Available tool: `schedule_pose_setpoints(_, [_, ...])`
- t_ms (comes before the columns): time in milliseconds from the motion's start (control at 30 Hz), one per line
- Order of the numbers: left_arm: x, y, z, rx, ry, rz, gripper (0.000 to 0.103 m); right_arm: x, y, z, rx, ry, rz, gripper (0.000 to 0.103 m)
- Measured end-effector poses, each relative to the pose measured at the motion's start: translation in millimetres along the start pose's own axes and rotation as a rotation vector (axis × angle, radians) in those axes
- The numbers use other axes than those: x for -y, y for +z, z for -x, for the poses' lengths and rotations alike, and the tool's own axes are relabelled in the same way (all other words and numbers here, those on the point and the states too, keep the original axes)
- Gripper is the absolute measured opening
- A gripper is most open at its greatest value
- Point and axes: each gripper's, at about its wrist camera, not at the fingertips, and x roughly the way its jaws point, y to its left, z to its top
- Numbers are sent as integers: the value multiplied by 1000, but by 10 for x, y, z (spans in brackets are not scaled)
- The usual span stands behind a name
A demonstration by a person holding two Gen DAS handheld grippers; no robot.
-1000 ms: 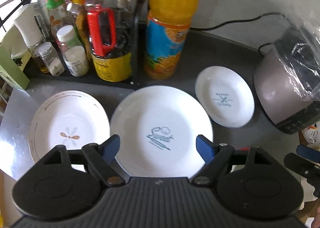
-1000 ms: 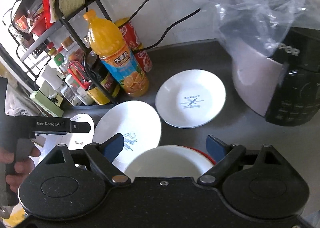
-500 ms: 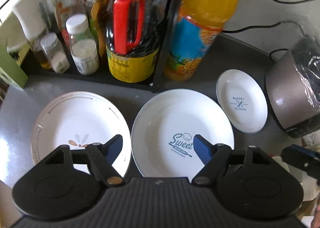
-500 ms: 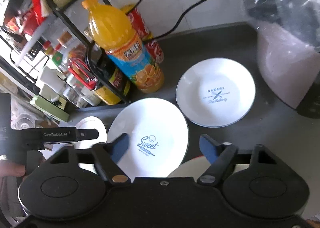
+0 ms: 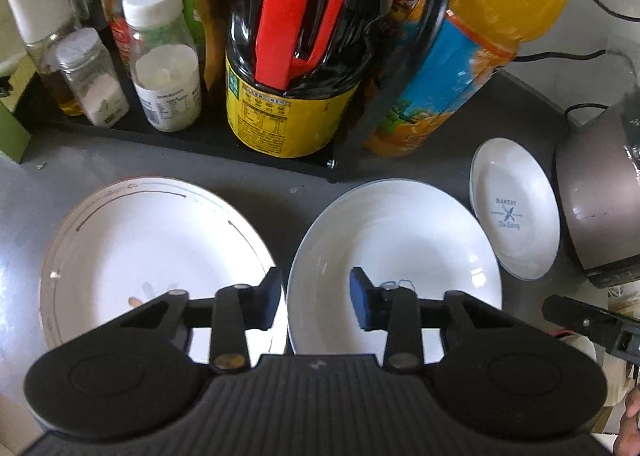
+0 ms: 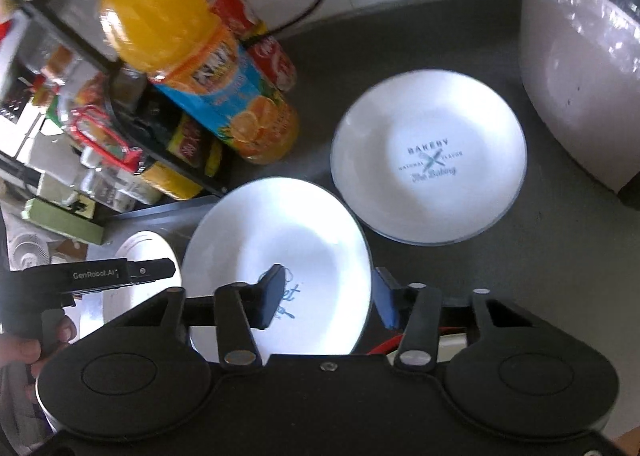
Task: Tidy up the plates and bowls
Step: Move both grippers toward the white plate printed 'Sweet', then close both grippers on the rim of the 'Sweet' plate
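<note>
Left wrist view: left gripper (image 5: 314, 302) tilts steeply down, jaws just closing astride the Sweet plate (image 5: 394, 240) left rim, not pressing. Right gripper (image 6: 330, 300), equally steep, straddles its right rim, likewise closing, unclamped.

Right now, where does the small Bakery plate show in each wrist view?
Left wrist: Bakery plate at the right, beside the grey cooker.
Right wrist: Bakery plate upper centre-right.
Shared landmark: orange juice bottle, standing behind the plates in both views.
</note>
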Motion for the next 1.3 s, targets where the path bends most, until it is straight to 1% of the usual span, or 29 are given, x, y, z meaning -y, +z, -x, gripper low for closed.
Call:
schedule_pose_setpoints(67, [-19,29,-71,-11,7,-2,27,9,10,-63,-17,-7,-13,43])
schedule_pose_setpoints(100, [-31,44,-102,-14,8,-2,25,8,13,-93,-24,-14,-16,40])
schedule_pose_setpoints(133, [-43,60,-134,-16,2,-3,25,5,21,-120,-31,-14,-17,39])
schedule_pose_setpoints(200, [-46,78,-172,-18,5,-14,24,19,26,-169,-49,-13,-27,32])
schedule_pose_setpoints(267, [-46,93,-211,-18,17,-26,24,17,35,-231,-73,-14,-37,30])
schedule_pose_setpoints(367, [-65,116,-310,-37,13,-31,23,8,60,-319,-100,-34,-45,30])
schedule_pose_setpoints(400, [-65,119,-316,-27,21,-37,23,0,76,-349,-106,-39,-49,29])
schedule_pose_setpoints(433, [-63,141,-343,-25,23,-48,23,6,89,-377,-113,-43,-58,28])
schedule_pose_setpoints(467, [-60,155,-354,-29,14,-52,23,14,97,-395,-119,-46,-69,24])
schedule_pose_setpoints(533, [-62,186,-401,-50,4,-48,21,23,109,-433,-127,-69,-80,23])
schedule_pose_setpoints(700, [7,212,-470,-66,8,-88,20,27,120,-488,-145,-179,-59,23])
schedule_pose_setpoints(867, [47,206,-587,-111,29,-114,20,64,120,-660,-211,-211,-51,23])
schedule_pose_setpoints(1067, [65,211,-682,-149,38,-125,19,109,140,-824,-271,-189,-55,23])
schedule_pose_setpoints(1133, [71,228,-704,-159,41,-125,19,123,142,-861,-276,-167,-74,18])
schedule_pose_setpoints(1300, [-30,260,-713,-174,16,-54,18,111,120,-854,-262,-164,-86,17])
